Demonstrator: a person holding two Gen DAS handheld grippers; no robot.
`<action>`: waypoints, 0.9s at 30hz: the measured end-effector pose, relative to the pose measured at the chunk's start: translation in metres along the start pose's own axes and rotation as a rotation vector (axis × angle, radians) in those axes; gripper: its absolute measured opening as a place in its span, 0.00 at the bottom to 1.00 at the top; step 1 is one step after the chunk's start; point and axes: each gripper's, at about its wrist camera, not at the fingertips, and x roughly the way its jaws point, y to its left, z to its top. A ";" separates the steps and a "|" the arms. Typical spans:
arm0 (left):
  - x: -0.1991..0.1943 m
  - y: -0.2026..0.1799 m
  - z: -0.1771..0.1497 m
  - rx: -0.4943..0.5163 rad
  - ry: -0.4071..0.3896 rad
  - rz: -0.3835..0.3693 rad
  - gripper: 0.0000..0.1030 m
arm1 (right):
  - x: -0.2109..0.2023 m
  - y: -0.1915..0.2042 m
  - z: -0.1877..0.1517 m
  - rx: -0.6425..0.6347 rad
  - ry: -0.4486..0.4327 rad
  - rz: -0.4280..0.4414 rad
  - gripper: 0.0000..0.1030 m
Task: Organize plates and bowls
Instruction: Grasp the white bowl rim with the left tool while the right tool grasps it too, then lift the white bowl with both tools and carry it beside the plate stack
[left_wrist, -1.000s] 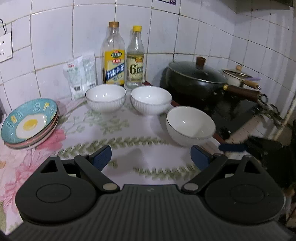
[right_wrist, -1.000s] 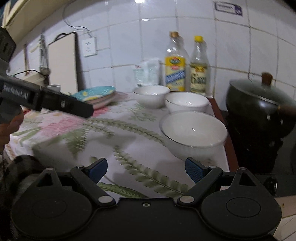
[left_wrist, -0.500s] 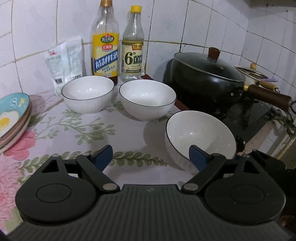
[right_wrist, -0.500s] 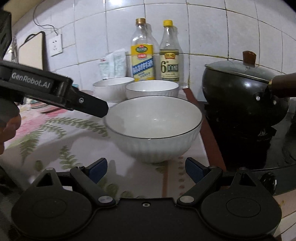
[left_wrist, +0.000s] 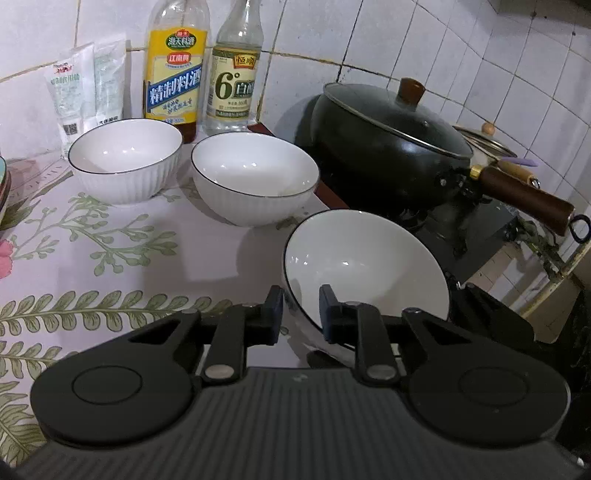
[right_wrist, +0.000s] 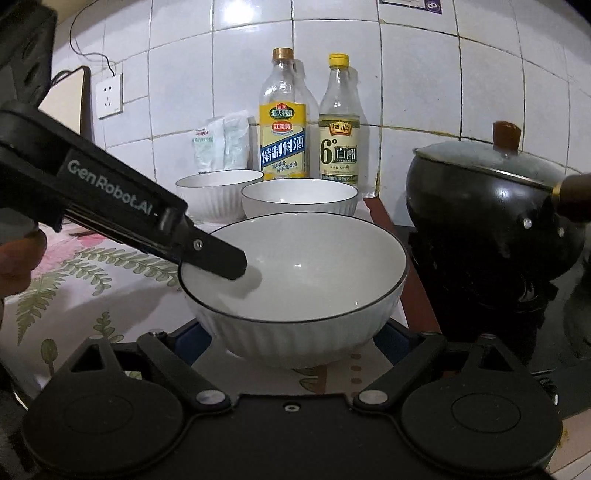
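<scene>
Three white bowls sit on the flowery table (left_wrist: 110, 266). The near bowl (left_wrist: 365, 266) is close to the table's right edge, just beside the black pot (left_wrist: 388, 147) on the stove. The other two bowls, the left bowl (left_wrist: 125, 158) and the middle bowl (left_wrist: 255, 177), stand side by side farther back, in front of two bottles (left_wrist: 177, 74).

The near bowl looks hard and smooth, like china. It could slip, and it would break if it fell. It is probably a bit heavy for its size. The thin rim is a good place to take hold, with one finger inside and one outside.

That is how the left gripper (left_wrist: 298, 314) has it. Its two fingers are squeezed close together on the near bowl's rim, one inside and one outside, on the bowl's left side. The left gripper reaches in low from the left and points down into the bowl, as the right wrist view shows.

The right gripper (right_wrist: 291, 341) is spread wide. Its fingers are low by the table, one on each side of the near bowl's bottom. They are partly hidden, so I cannot tell if they touch it. It holds nothing.

My guess is the near bowl will go into one of the others to make a stack.
</scene>
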 end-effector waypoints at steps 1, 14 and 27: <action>0.000 -0.001 -0.001 0.005 0.000 0.006 0.19 | 0.001 0.001 0.001 -0.003 0.004 -0.005 0.93; -0.042 0.007 -0.008 0.043 -0.026 0.058 0.19 | -0.008 0.029 0.014 0.017 0.030 0.025 0.92; -0.132 0.038 -0.011 0.026 -0.121 0.115 0.19 | -0.038 0.099 0.056 -0.070 -0.001 0.051 0.92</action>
